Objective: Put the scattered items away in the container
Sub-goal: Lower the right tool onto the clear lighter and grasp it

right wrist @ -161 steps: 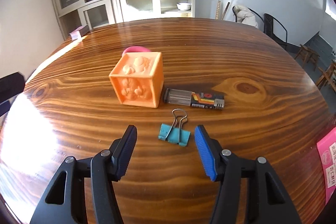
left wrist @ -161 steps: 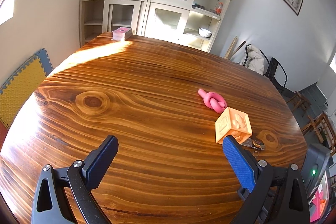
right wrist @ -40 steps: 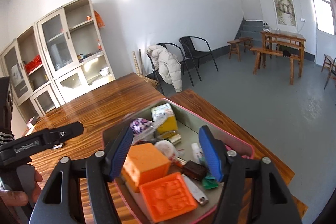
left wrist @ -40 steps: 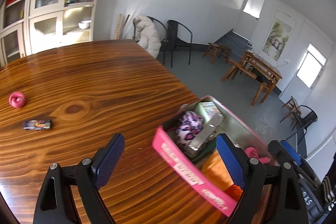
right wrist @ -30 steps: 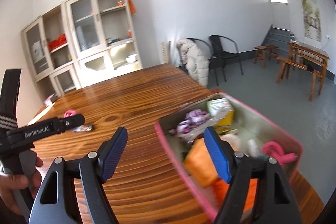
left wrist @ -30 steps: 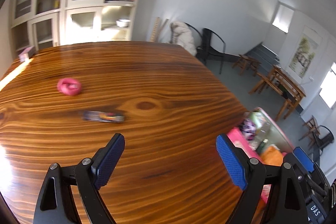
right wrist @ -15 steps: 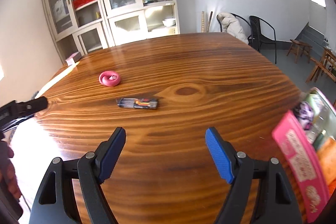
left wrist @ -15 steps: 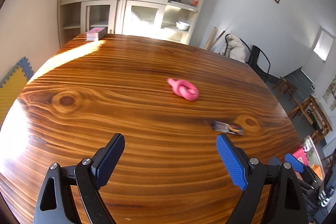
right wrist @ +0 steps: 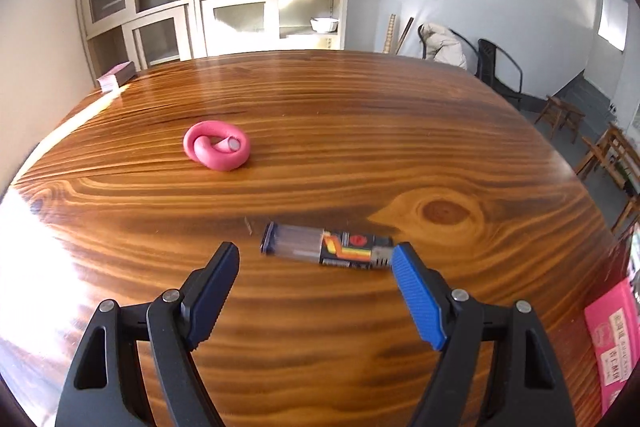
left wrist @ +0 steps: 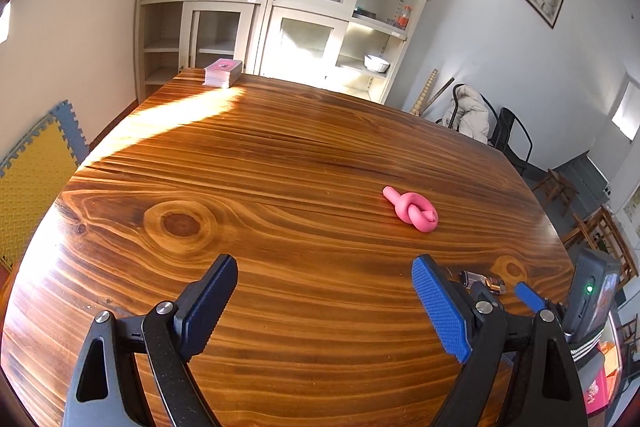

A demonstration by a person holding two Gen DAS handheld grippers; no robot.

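A lighter (right wrist: 328, 247) with a clear end and a black, striped end lies on the wooden table (right wrist: 360, 131), just beyond the tips of my right gripper (right wrist: 316, 261). That gripper is open and holds nothing; the lighter's right end is close to its right finger. A pink knotted toy (right wrist: 218, 151) lies farther back on the left. My left gripper (left wrist: 324, 269) is open and empty over bare wood, with the pink toy (left wrist: 412, 209) ahead on its right. The lighter (left wrist: 482, 279) is partly hidden behind its right finger. The pink container (right wrist: 612, 341) shows at the right edge.
A stack of cards (left wrist: 222, 73) sits at the table's far edge. Glass-door cabinets (left wrist: 280, 7) stand behind the table. Chairs and a coat (right wrist: 444, 45) are off to the right. A foam mat (left wrist: 32, 167) lies on the floor at left.
Both views have swung from the container back over the table. The lighter and pink toy now lie closer, and the right gripper has come up to the lighter.
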